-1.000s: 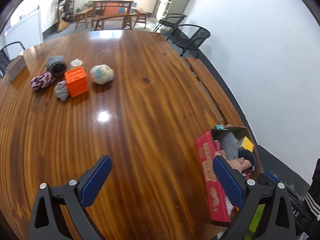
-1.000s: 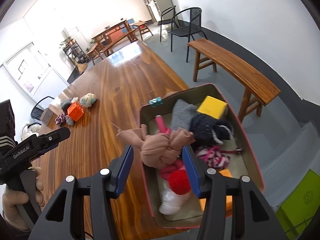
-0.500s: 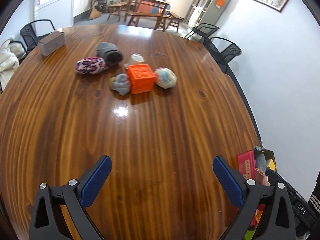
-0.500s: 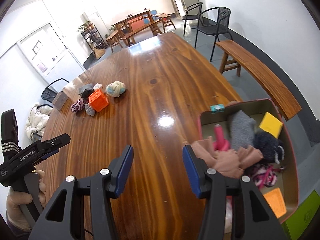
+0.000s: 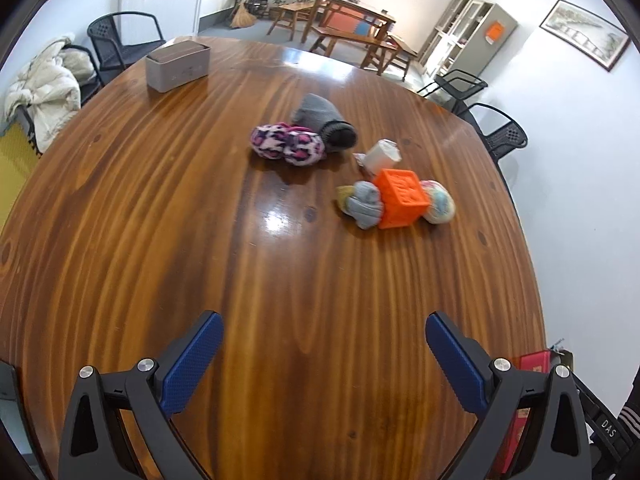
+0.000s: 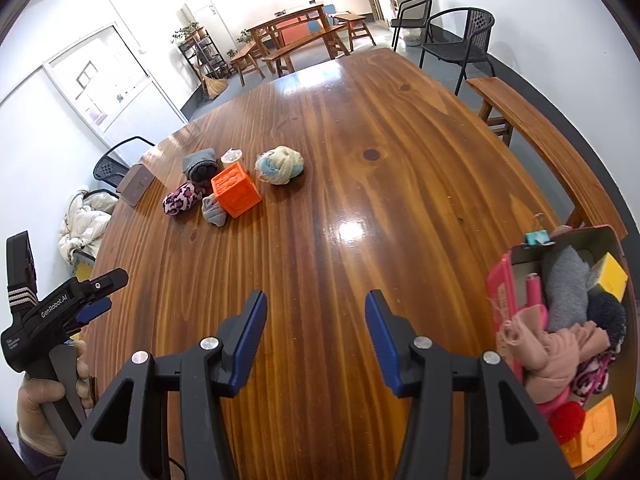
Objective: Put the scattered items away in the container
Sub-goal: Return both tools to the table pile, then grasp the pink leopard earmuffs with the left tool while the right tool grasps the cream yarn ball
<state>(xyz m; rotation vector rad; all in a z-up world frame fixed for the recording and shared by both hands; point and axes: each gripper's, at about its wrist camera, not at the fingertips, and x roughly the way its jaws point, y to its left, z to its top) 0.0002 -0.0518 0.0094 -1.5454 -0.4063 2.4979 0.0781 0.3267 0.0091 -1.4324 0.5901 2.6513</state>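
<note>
Your left gripper has its blue pads spread wide with nothing between them, just bare wooden table underneath. Same deal on your right gripper: jaws apart, empty, hovering over the wood and touching nothing.

Out ahead of the left gripper sits the leftover pile, well apart from both tools. There's an orange cube with a grey sock ball pressed against its left side and a pastel sock ball touching its right. Just behind the cube is a small white cup, and further back-left a pink leopard-print sock roll leans against a dark grey sock roll. A grey speaker box sits near the far left edge.

The container is at the right edge of the table beside your right gripper, already stuffed: tan cloth bundle on top, a grey sock, a yellow block, a red pom-pom.

Compared with a second ago, your right jaws were clamped around that tan bundle above the box; now it's lying inside and you've swung back over the table. Your left view has turned off the container and toward the pile, which looks closer now.
</note>
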